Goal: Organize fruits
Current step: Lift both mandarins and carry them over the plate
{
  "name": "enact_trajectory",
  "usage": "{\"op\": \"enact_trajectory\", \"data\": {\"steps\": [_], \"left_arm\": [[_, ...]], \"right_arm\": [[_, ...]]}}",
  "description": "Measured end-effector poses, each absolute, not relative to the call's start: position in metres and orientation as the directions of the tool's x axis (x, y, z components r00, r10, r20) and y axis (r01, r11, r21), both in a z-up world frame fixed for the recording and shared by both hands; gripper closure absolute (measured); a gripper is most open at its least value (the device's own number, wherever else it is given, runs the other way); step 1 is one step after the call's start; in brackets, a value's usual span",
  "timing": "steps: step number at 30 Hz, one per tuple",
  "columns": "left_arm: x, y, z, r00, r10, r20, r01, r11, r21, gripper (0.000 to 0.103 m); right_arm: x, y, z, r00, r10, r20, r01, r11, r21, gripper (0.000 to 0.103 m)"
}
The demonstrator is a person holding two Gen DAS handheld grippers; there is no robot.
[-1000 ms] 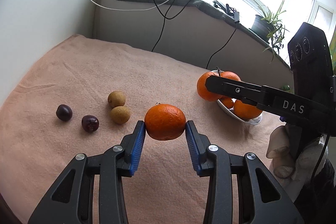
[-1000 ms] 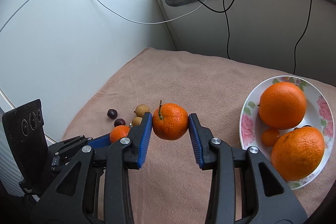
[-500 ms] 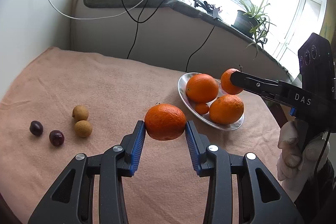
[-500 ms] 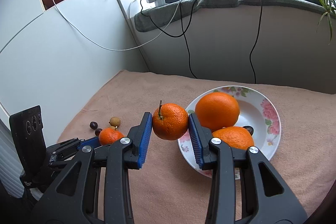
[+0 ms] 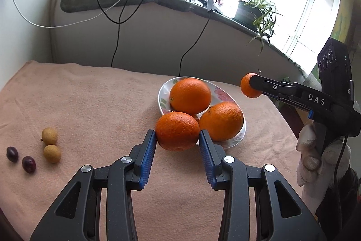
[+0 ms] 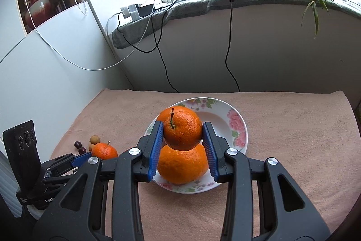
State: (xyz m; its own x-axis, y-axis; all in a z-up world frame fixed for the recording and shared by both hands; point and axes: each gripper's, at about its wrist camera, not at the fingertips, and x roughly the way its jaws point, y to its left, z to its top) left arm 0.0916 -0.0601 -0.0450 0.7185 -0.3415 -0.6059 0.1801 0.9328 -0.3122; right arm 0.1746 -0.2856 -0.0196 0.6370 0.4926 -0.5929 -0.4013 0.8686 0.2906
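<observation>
My left gripper [image 5: 177,130] is shut on a tangerine [image 5: 177,130], held in the air just in front of the flowered plate [image 5: 164,94]. Two big oranges [image 5: 190,95] [image 5: 221,121] lie in that plate. In the right wrist view my right gripper [image 6: 182,133] is shut on a stemmed tangerine [image 6: 182,133] above the plate [image 6: 234,119], over the near orange [image 6: 182,165]; a second orange [image 6: 163,115] shows behind it. In the left wrist view the right gripper and its tangerine [image 5: 248,85] hang to the right of the plate. Two longans [image 5: 49,136] [image 5: 52,153] and two dark cherries [image 5: 12,153] [image 5: 28,164] lie on the cloth at the left.
A pink cloth [image 6: 293,132] covers the table, with walls at the left and back. Cables [image 6: 162,60] hang from the window sill down to the table's far edge. A potted plant [image 5: 250,8] stands on the sill. A gloved hand [image 5: 311,150] holds the right gripper.
Both grippers have swung toward the plate, each still holding its tangerine. The plate now sits straight ahead in both views, and the right tangerine has come over it.
</observation>
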Motion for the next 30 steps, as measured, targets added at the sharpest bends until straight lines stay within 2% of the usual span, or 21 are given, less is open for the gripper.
{"op": "enact_trajectory", "data": {"steps": [30], "left_arm": [[0.128,-0.09,-0.055,0.678,-0.34,-0.652,0.208,0.939,-0.274,0.065]], "right_arm": [[0.234,-0.307,-0.07,0.575,0.479,-0.663,-0.331,0.877,0.347,0.065]]}}
